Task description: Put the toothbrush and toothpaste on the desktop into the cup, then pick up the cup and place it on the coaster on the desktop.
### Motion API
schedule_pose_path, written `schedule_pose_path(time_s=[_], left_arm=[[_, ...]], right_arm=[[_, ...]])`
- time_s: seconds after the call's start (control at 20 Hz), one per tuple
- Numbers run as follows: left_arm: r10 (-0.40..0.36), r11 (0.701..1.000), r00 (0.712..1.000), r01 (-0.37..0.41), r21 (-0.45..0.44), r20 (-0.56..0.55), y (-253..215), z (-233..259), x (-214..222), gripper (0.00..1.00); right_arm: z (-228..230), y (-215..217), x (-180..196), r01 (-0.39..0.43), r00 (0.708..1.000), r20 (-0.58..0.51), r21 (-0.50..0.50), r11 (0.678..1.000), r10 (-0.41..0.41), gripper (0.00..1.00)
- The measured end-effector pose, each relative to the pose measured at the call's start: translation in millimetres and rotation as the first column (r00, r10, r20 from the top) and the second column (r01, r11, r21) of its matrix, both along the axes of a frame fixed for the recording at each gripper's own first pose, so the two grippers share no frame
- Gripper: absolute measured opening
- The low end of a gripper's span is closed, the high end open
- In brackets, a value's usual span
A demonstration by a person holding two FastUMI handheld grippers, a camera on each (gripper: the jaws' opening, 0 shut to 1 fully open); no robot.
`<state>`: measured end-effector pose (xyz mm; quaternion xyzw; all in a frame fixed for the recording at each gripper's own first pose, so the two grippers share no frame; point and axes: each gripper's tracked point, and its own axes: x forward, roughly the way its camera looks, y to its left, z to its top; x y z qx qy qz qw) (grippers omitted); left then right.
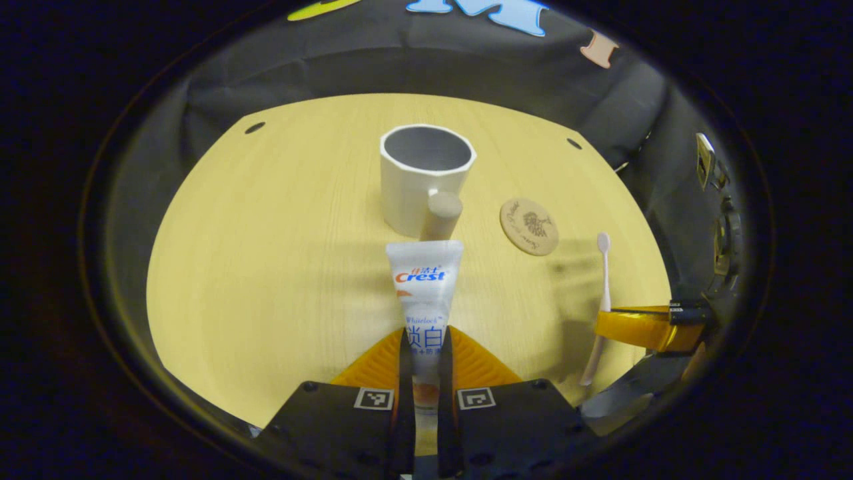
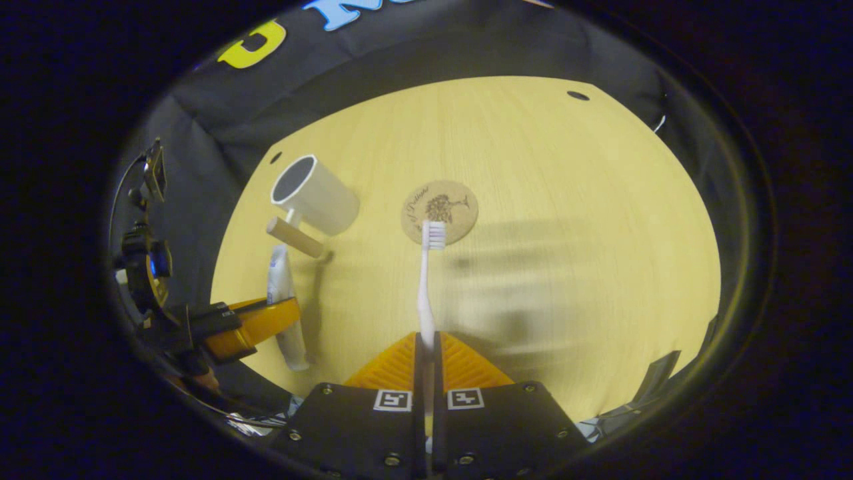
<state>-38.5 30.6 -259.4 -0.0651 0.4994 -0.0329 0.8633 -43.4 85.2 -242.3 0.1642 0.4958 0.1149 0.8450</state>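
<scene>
The desktop (image 1: 266, 267) is light, yellowish wood with fine grain, rounded at its edges, with small dark holes (image 1: 254, 127) near its far corners. Black cloth (image 1: 320, 73) hangs behind and around it as the booth wall, creased in places. Lighting is dim and warm, casting soft, blurred shadows (image 2: 526, 267) on the wood.

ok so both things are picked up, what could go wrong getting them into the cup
1. The left gripper pinches the toothpaste low, so the long tube may sway and catch the cup rim.
2. The right gripper holds the toothbrush by its thin end; it could twist or slip.
3. The cup looks light and its handle faces the grippers; a bump may tip it.
</scene>
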Motion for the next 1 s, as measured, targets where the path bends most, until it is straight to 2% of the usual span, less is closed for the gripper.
schedule_pose_path(time_s=[0.15,0.35,0.75,1.0], left_arm=[[0.032,0.999,0.996,-0.032,0.004,0.081,11,21,7,0.2],[0.056,0.998,0.977,-0.062,0.022,0.204,27,56,21,0.2],[0.101,0.994,0.912,-0.106,-0.01,0.397,63,113,32,0.2],[0.099,0.995,0.862,-0.101,-0.022,0.498,76,143,42,0.19]], right_arm=[[25,4,14,-0.007,0.995,0.097,0.029,1.0,0.004,0.05],[49,10,30,-0.023,0.981,0.196,0.068,0.997,0.009,0.05],[89,22,57,-0.048,0.946,0.322,0.078,0.996,0.021,0.05],[114,27,70,-0.06,0.908,0.418,0.075,0.995,0.023,0.05]])
